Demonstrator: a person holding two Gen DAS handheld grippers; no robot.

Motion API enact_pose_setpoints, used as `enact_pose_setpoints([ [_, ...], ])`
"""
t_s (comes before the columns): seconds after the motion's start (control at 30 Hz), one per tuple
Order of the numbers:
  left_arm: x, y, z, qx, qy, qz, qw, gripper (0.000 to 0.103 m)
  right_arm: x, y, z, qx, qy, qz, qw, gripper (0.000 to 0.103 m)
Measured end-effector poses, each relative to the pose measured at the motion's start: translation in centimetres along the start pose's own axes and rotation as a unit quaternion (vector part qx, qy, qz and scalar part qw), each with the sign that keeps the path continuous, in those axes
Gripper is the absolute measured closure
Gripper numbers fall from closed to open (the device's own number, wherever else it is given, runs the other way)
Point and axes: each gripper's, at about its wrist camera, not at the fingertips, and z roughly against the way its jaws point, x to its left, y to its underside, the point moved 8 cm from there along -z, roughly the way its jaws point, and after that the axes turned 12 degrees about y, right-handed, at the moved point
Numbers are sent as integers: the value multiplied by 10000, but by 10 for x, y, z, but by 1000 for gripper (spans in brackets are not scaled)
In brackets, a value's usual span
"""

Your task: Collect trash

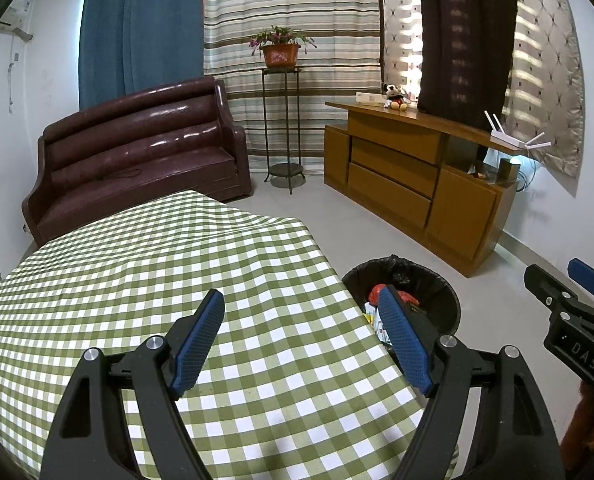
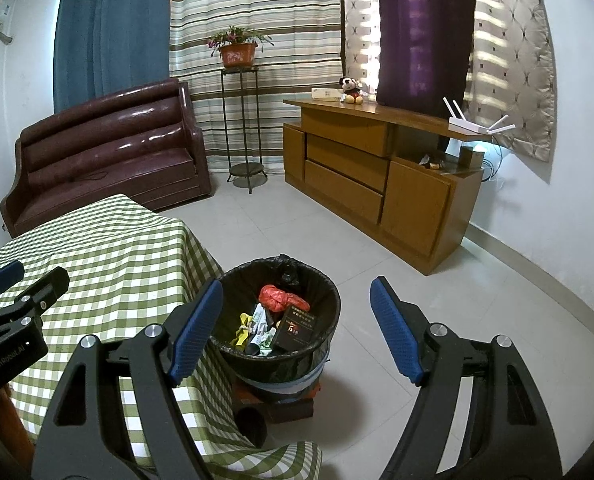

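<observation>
A black-lined trash bin [image 2: 329, 312] stands on the floor by the table's right edge. It holds a red crumpled bag [image 2: 275, 296], a dark box [image 2: 295, 330] and paper scraps [image 2: 253, 328]. My right gripper [image 2: 297, 292] is open and empty above the bin. My left gripper [image 1: 301, 300] is open and empty above the green checked tablecloth [image 1: 177, 264], near its right edge. The bin also shows in the left wrist view [image 1: 441, 284]. The right gripper shows at the right edge of that view [image 1: 569, 284], and the left gripper at the left edge of the right wrist view [image 2: 21, 280].
A brown leather sofa [image 1: 137, 152] stands behind the table. A metal stand [image 1: 283, 128] carries a potted plant [image 1: 281, 46]. A wooden cabinet [image 1: 417, 180] lines the right wall with a plush toy [image 1: 395, 96] and a router [image 1: 509, 140]. Tiled floor [image 2: 397, 276] lies around the bin.
</observation>
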Motion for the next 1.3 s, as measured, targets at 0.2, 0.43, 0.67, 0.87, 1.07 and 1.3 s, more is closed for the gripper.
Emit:
enact_pose_setpoints([
  [0.2,-2,0,-3,18,7,-1,10000,26,0,0,0,4,2,-9,10000,28],
  [0.43,-2,0,-3,24,1,7,10000,26,0,0,0,11,7,-2,10000,28],
  [0.67,-5,2,-5,39,9,-2,10000,26,0,0,0,11,6,-2,10000,28],
  [0.87,-7,4,-5,51,25,0,10000,26,0,0,0,7,6,-4,10000,28],
  [1.07,-7,4,-5,55,26,-8,10000,26,1,0,0,15,10,0,10000,28],
  [1.3,-8,5,-6,49,37,-14,10000,26,1,1,1,26,10,1,10000,28],
])
